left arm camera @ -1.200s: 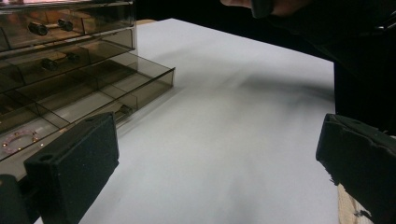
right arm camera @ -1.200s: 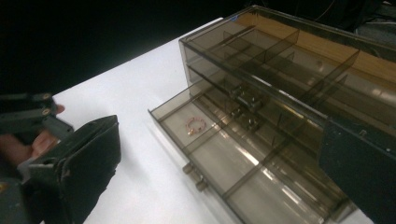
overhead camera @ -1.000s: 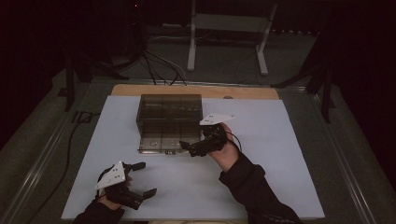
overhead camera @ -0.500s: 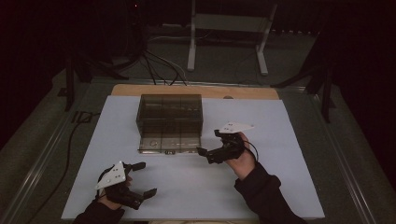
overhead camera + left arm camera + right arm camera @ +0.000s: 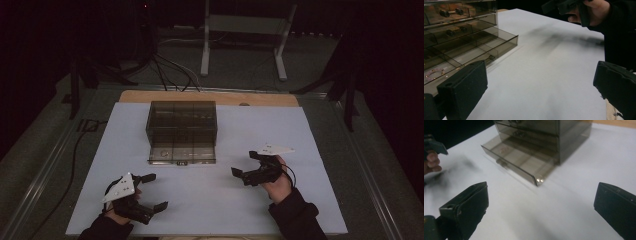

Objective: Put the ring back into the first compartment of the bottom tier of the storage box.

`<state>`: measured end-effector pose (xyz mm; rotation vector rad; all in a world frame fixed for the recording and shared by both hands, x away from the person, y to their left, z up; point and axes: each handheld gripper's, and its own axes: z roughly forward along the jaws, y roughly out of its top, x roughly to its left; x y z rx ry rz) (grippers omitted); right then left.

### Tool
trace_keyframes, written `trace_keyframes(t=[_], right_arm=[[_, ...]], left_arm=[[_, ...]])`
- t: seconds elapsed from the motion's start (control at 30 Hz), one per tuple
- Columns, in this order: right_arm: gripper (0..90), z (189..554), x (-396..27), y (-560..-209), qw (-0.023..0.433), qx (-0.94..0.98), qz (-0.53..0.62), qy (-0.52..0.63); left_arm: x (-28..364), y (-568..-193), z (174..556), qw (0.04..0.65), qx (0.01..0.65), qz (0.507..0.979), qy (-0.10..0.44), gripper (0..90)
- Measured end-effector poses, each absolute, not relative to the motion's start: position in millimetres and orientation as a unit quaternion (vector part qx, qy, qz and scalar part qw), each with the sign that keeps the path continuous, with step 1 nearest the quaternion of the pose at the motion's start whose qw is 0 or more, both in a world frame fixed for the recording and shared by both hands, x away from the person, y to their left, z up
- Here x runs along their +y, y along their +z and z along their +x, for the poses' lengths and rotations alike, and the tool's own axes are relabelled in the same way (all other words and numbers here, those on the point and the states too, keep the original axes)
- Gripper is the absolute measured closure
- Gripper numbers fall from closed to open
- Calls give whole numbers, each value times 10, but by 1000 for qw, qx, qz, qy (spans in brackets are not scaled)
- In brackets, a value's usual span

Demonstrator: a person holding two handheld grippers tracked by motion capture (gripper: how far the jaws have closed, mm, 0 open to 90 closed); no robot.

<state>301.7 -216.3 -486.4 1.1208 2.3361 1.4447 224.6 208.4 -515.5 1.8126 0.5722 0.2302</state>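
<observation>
- Both tongs spread wide, nothing pinched: left gripper (image 5: pixel 152 192) low at the near-left of the white mat (image 5: pixel 310 130), right gripper (image 5: pixel 247 166) at mid-right, jaws pointing left toward the box.
- Task thing: smoked clear drawer box (image 5: pixel 182 120), standing at mid-back of the mat, well apart from both tongs.
- Its bottom drawer (image 5: pixel 182 152) is pulled out toward me. I read that as the working state: open for access to its compartments.
- Left gripper view: something small and ring-like (image 5: pixel 434 73) lies in a near compartment of that drawer; too faint to name.
- Upper drawers look pushed in; small knobs (image 5: pixel 450 12) visible on their fronts.
- Right gripper sits off the drawer's front-right corner, clear of its travel, I think, so it neither blocks nor bumps it.
- Left gripper is parked near my edge, out of the way. My guess is it is idle, keeping sightlines to the drawer front free.
- Mat between tongs and box is bare.
</observation>
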Motion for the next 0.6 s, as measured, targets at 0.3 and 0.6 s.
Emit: trace_keyframes(t=[0.3, 0.6], right_arm=[[0, 2808, -2475, -4967, 108, 777, 393, 480], [0, 2609, -2735, -5067, 116, 769, 406, 480]], left_arm=[[2084, -5154, 2247, 575, 244, 775, 99, 5], [2079, -5153, 2245, 574, 242, 775, 100, 5]])
